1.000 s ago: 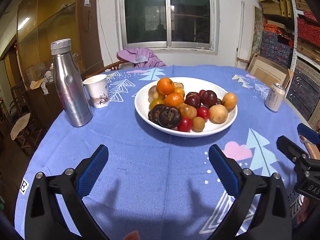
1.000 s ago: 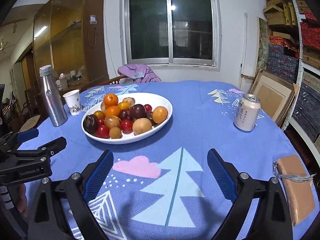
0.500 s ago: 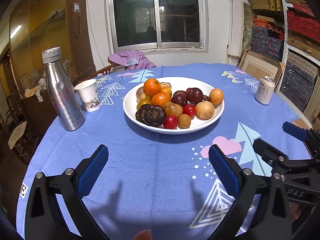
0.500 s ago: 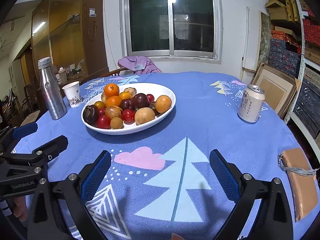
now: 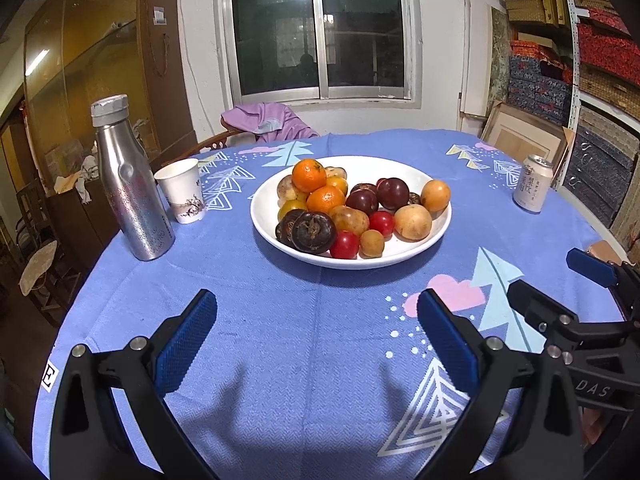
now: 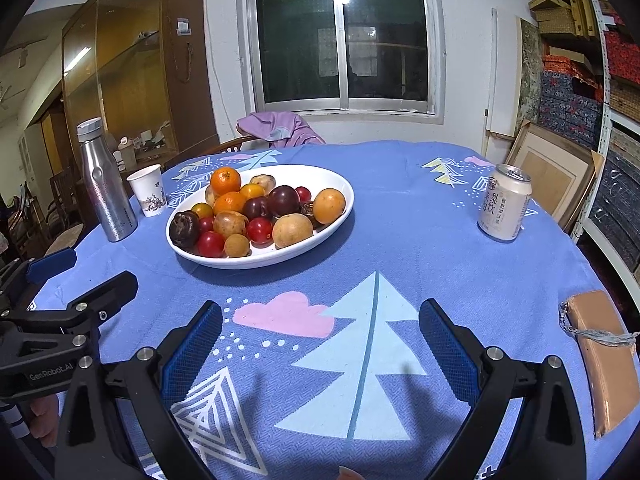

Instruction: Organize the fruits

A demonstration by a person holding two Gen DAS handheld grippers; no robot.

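Observation:
A white oval plate (image 5: pixel 408 254) (image 6: pixel 334 184) sits mid-table, heaped with fruit: two oranges (image 5: pixel 309 175) (image 6: pixel 226 181), dark purple plums (image 5: pixel 393 193) (image 6: pixel 283 200), a dark mangosteen (image 5: pixel 313 232) (image 6: pixel 184 229), red cherry tomatoes (image 5: pixel 344 244) (image 6: pixel 210 244) and tan round fruits (image 5: pixel 413 222) (image 6: pixel 292 230). My left gripper (image 5: pixel 318 332) hovers open over the blue cloth, short of the plate, nothing between its fingers. My right gripper (image 6: pixel 320 340) is open too, to the right of the plate and nearer the table's front. Each gripper shows at the edge of the other's view.
A steel bottle (image 5: pixel 130 184) (image 6: pixel 105 186) and a paper cup (image 5: pixel 181 190) (image 6: pixel 149 190) stand left of the plate. A drink can (image 5: pixel 533 189) (image 6: pixel 505 202) stands at the right. A tan pouch (image 6: pixel 604 354) lies near the right edge. A chair with purple cloth (image 5: pixel 268 122) is behind.
Both grippers stay open. The left view has swung a little, so the plate sits slightly more to the left and nearer; the right gripper has drifted slightly toward the table.

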